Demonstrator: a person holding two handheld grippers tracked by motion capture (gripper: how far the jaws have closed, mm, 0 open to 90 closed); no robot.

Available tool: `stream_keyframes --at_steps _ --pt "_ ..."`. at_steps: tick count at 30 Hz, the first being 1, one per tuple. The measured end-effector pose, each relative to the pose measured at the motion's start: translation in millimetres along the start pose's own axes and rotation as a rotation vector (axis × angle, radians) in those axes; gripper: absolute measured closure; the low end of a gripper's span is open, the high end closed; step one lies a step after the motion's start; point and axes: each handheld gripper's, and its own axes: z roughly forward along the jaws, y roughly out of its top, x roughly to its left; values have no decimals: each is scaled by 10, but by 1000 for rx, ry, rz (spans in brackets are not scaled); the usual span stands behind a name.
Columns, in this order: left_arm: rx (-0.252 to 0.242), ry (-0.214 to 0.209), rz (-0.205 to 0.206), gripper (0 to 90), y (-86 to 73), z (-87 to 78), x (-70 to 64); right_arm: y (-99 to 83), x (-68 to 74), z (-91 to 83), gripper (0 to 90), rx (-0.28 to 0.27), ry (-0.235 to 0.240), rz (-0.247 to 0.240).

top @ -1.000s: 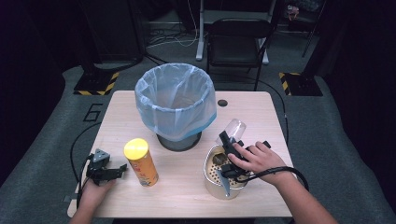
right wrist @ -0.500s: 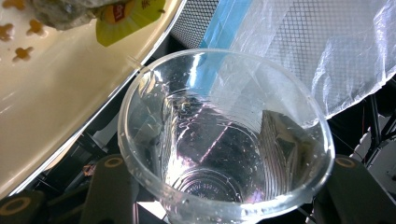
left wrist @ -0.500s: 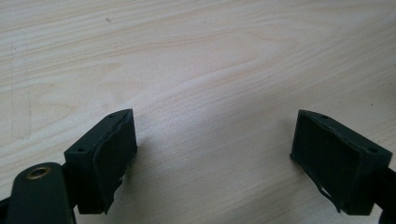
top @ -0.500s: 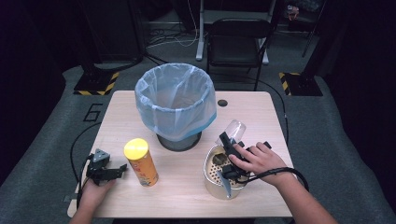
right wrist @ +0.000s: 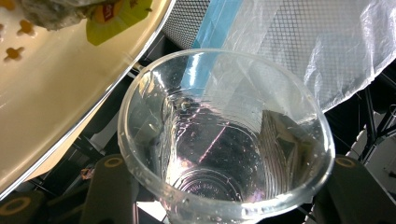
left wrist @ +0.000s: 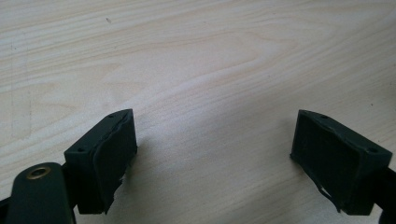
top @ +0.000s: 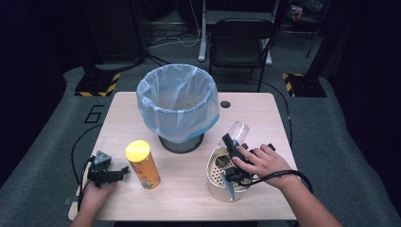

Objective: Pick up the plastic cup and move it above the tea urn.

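A clear plastic cup (top: 237, 131) is held tilted just above the table, beside a beige round container (top: 213, 183), with my right gripper (top: 230, 143) shut on it. In the right gripper view the cup (right wrist: 224, 140) faces me mouth-first and empty, between both jaws of the right gripper (right wrist: 229, 189). The container's perforated beige insert (right wrist: 60, 88) carries a crumpled yellow wrapper (right wrist: 109, 16). My left gripper (top: 118, 172) rests on the table at the front left, open, and the left gripper (left wrist: 224, 154) has bare wood between its jaws.
A mesh bin lined with a blue plastic bag (top: 177, 101) stands at the table's middle back. A tall orange chip can with a yellow lid (top: 142, 164) stands between the left gripper and the bin. A black chair (top: 241, 42) is behind the table (top: 265, 113).
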Motion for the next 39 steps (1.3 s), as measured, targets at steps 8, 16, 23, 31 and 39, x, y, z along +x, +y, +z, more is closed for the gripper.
stream_keyframes --at_steps 8,16,23,31,39 --pt "0 0 0 139 0 0 0 -20 -26 -8 434 -2 -12 14" --pt "0 0 -1 139 0 0 0 -50 -74 -54 435 24 -119 314" --pt "0 0 -1 139 0 0 0 -96 -117 -118 437 44 -225 687" --pt "0 0 0 139 0 0 0 -294 -191 -227 431 13 -260 1167" --pt "0 0 0 139 0 0 0 -585 -99 -194 428 -217 -58 1834"
